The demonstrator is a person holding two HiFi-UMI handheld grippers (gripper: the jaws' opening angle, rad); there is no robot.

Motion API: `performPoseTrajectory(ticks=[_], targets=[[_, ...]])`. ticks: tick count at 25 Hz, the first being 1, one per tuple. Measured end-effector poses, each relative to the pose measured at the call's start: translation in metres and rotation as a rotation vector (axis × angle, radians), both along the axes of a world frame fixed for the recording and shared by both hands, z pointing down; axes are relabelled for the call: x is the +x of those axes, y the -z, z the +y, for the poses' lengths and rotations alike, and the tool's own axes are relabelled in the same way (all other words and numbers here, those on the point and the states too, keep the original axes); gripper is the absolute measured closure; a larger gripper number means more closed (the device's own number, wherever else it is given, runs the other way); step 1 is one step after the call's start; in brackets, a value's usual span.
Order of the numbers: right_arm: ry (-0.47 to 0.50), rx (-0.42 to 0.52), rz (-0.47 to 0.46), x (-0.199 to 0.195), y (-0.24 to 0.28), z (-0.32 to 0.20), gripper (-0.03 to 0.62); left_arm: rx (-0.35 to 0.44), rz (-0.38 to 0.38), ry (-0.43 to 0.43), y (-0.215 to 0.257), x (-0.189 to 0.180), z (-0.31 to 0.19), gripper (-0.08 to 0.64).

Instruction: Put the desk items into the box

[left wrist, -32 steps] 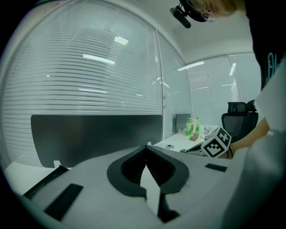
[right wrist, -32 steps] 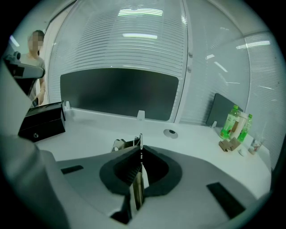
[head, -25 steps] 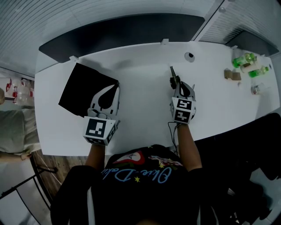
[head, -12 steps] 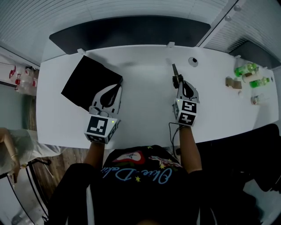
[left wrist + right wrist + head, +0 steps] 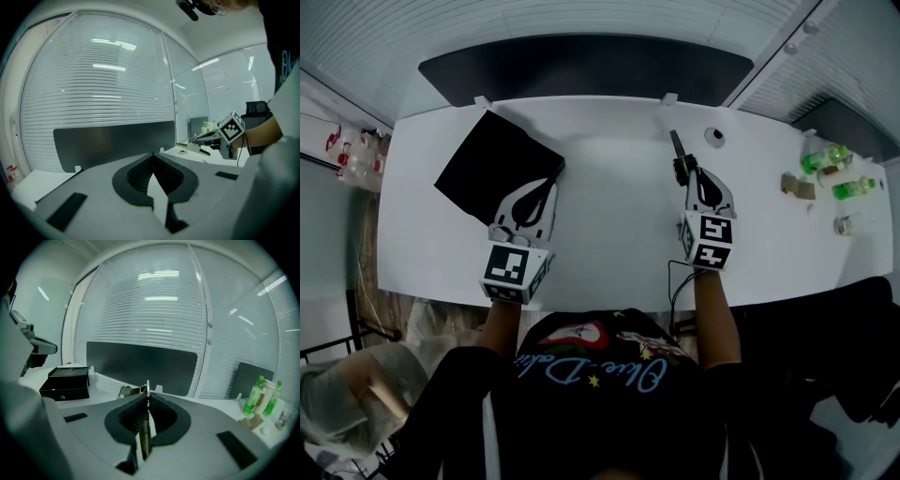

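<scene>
The black box [image 5: 495,167] sits closed on the far left of the white desk [image 5: 609,244]; in the right gripper view the box [image 5: 65,383] lies off to the left. My left gripper [image 5: 540,191] hovers at the box's near right corner, jaws shut and empty, tips meeting [image 5: 152,156]. My right gripper [image 5: 687,176] is shut on a thin dark metal tool [image 5: 677,150] that sticks out past the tips toward the far edge. That tool [image 5: 147,389] stands edge-on between the pads. The left gripper view shows the right gripper [image 5: 208,136] held above the desk.
A dark partition panel [image 5: 581,61] runs along the desk's far edge. A round cable grommet [image 5: 714,136] lies right of the tool. Green bottles [image 5: 832,161], a small brown item [image 5: 796,186] and a small jar [image 5: 844,225] stand at the far right.
My right gripper has risen a little off the desk with the tool still gripped. The left gripper has shifted only slightly beside the box.
</scene>
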State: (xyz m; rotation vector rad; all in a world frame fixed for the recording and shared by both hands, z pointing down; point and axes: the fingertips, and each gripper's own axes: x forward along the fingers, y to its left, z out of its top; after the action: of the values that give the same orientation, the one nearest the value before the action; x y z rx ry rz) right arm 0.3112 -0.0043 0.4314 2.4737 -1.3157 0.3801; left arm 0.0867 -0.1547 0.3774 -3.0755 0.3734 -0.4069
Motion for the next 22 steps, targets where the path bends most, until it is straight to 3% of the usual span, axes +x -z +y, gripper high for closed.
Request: performPoseTrajectory(ticks=[22], targets=[[0.107, 0.125, 0.024, -0.009, 0.057, -0.004, 0.578, 0.022, 0.032, 0.054, 0.014, 0.001, 0.01, 0.552]])
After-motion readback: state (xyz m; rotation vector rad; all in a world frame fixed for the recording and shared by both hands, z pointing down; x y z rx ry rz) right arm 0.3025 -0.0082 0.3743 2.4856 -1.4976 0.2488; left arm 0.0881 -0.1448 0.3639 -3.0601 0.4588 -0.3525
